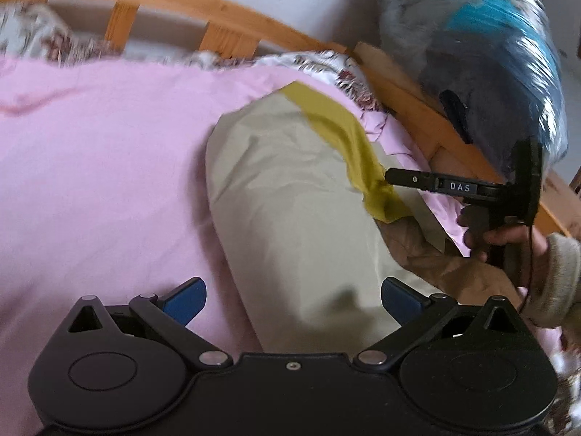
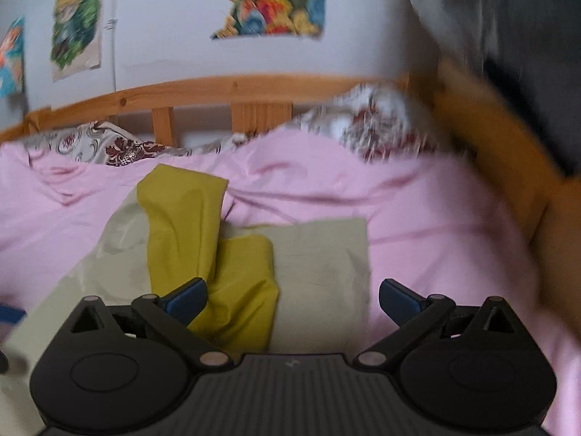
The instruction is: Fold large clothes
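Evidently soft and limp, the beige garment (image 1: 290, 196) wants pinching at a corner; both the left gripper (image 1: 293, 299) and the right gripper (image 2: 293, 299) gape empty.

A pink sheet (image 2: 417, 218) covers the bed. Floral bedding (image 2: 120, 147) lies bunched along its far edge against the wooden rail (image 2: 232, 89). Colourful posters (image 2: 270, 0) hang on the far wall. A plastic-wrapped bundle (image 1: 483, 43) sits far right.
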The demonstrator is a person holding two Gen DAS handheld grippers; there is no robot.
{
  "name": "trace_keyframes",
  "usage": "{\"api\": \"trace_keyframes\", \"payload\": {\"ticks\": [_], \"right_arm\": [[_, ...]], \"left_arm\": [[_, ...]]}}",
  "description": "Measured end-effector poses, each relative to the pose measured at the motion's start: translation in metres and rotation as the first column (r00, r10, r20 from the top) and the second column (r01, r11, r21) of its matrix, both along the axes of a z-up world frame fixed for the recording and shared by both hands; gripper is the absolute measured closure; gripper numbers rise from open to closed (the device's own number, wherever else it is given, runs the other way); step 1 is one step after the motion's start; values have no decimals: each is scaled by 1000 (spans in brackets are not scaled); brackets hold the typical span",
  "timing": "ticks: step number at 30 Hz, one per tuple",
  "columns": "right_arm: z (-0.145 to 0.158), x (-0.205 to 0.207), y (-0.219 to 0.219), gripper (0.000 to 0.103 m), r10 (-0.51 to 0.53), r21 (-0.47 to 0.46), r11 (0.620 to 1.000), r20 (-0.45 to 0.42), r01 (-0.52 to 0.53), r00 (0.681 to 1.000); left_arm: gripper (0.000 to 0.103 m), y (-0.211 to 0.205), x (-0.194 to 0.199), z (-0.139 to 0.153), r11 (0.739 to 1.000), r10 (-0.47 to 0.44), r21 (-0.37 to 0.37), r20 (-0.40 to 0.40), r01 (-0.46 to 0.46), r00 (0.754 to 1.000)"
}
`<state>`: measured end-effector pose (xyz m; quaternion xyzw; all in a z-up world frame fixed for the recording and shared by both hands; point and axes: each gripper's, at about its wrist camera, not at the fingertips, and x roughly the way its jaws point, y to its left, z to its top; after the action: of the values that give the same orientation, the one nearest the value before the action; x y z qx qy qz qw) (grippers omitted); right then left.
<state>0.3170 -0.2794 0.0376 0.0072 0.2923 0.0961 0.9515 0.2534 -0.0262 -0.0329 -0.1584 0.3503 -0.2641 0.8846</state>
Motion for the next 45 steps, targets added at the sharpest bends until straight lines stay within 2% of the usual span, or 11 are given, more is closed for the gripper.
{"api": "trace_keyframes", "payload": {"ticks": [8, 12, 17, 19, 21, 22, 28, 30, 33, 37, 45], "right_arm": [[-30, 40, -33, 1, 5, 281, 958, -203, 54, 979], [-34, 39, -45, 1, 35, 376, 925, -218, 51, 975], [-30, 33, -33, 1, 47, 315, 949, -225, 27, 973], [-25, 30, -25, 9, 29, 273, 961, -206, 29, 978], [-20, 25, -19, 25, 3, 228, 973, -180, 39, 984], [-19, 22, -17, 28, -7, 218, 975, -176, 46, 984], [-8, 14, -16, 59, -21, 252, 966, -177, 66, 984], [-3, 14, -12, 84, -28, 229, 971, -175, 69, 984], [8, 11, -1, 92, -39, 187, 980, -157, 68, 987], [24, 6, 16, 95, -41, 133, 989, -123, 58, 992], [52, -5, 40, 96, -18, 168, 986, -48, 26, 999]], "left_arm": [[1, 0, 17, -22, 993, -65, -107, -138, 50, 988], [1, 0, 23, -26, 990, -78, -131, -169, 56, 983], [2, -5, 28, -24, 992, -83, -104, -182, 64, 980], [12, -7, 32, -22, 992, -90, -109, -191, 70, 977], [17, -7, 34, -22, 988, -104, -136, -209, 76, 973], [20, -6, 35, -22, 988, -96, -136, -217, 68, 971], [34, -4, 33, -20, 990, -78, -129, -220, 50, 972], [39, -4, 32, -17, 992, -67, -121, -223, 41, 973], [47, -1, 30, -14, 992, -54, -125, -225, 26, 973], [52, 3, 26, -7, 991, -41, -131, -238, 10, 970], [56, 28, 18, 21, 995, -24, -100, -221, 2, 975]]}}
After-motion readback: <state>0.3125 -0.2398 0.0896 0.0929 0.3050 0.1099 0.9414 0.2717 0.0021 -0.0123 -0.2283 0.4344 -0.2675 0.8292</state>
